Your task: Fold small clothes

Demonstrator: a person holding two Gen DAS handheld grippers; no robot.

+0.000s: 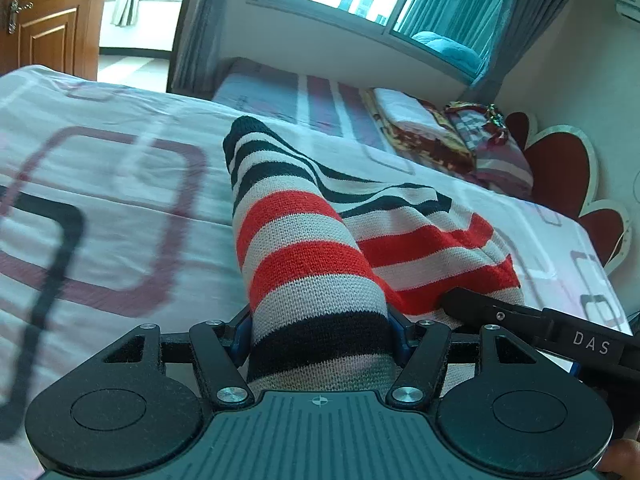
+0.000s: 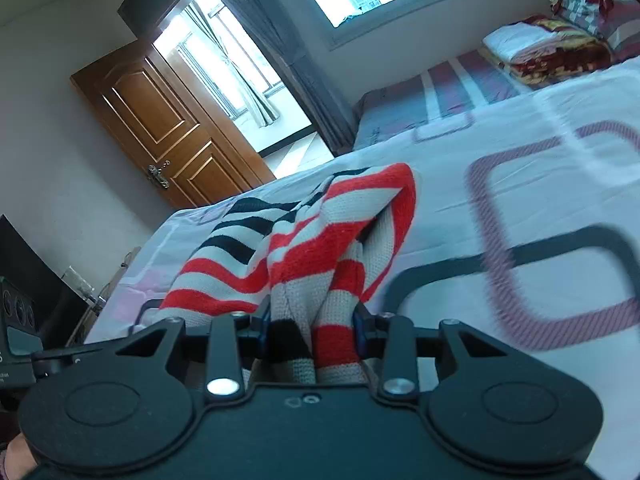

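A small knitted sweater (image 1: pixel 304 236) with red, white and dark navy stripes is lifted off the bed. My left gripper (image 1: pixel 320 336) is shut on a thick roll of it, a sleeve-like part that runs forward from the jaws. My right gripper (image 2: pixel 310 334) is shut on another bunched part of the same sweater (image 2: pixel 316 232), which hangs in folds ahead of it. In the left wrist view the right gripper's black body (image 1: pixel 540 324) enters from the right, close beside the sweater.
The bed (image 1: pixel 120 184) has a white sheet with maroon and black rounded squares. Folded blankets (image 1: pixel 432 136) lie by the red headboard (image 1: pixel 560 172). A window, grey curtains and a brown door (image 2: pixel 160 128) stand beyond. Dark equipment (image 2: pixel 24 304) is at the left bedside.
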